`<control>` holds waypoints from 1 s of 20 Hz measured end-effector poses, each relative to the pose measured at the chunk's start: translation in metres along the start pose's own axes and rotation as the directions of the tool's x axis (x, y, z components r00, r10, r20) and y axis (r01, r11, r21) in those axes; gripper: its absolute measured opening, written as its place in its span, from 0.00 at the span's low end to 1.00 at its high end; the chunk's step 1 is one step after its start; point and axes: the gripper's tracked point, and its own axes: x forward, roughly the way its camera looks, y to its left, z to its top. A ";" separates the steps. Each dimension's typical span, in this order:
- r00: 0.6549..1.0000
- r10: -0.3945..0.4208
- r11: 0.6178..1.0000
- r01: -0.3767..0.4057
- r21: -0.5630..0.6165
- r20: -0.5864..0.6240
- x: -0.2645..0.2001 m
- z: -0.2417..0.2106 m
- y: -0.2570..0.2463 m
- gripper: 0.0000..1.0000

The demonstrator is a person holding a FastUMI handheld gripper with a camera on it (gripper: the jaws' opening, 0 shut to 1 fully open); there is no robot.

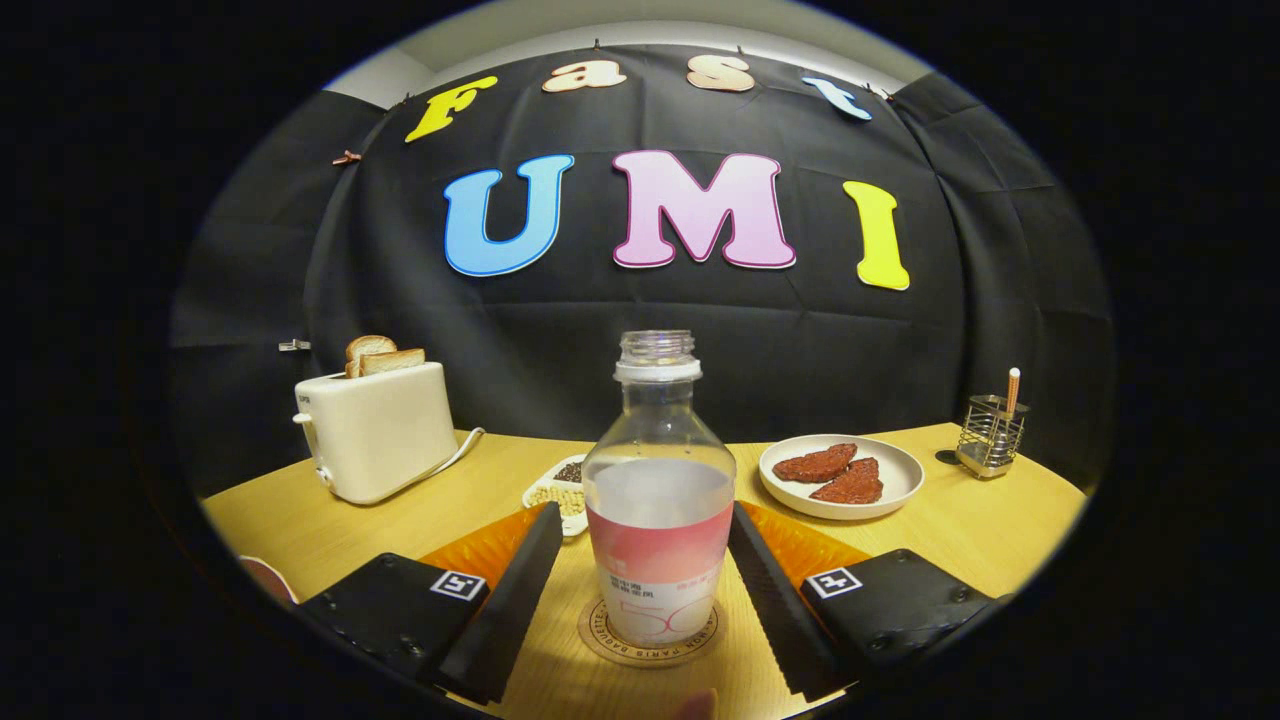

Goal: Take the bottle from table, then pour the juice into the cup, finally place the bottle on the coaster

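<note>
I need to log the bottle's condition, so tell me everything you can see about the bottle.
The bottle is clear plastic, uncapped, with a threaded neck and white collar ring. A pink and white label wraps its lower body, and pale liquid fills it to about the shoulder. It stands upright on a round coaster on the wooden table, between the open fingers of the tool, which sit close beside it without visibly pressing.

The bottle (658,490) stands between the spread fingers of the gripper (650,580), a narrow gap left on each side. Straight ahead, passage is blocked by a small dish (560,490). The toaster (378,430) obstructs the left, the plate (895,475) the right. Bare table (480,470) is left between toaster and dish.
</note>
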 end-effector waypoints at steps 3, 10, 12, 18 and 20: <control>1.000 -0.010 1.000 0.010 -0.016 -0.006 -0.021 0.010 -0.007 1.00; 1.000 -0.021 0.999 0.022 -0.049 0.020 -0.103 0.068 -0.024 1.00; 0.998 -0.008 0.997 0.013 -0.074 0.059 -0.126 0.097 -0.027 0.99; 0.991 0.013 0.990 0.005 -0.138 0.133 -0.171 0.174 -0.045 0.98; 0.989 0.030 0.987 -0.006 -0.162 0.144 -0.182 0.193 -0.052 0.97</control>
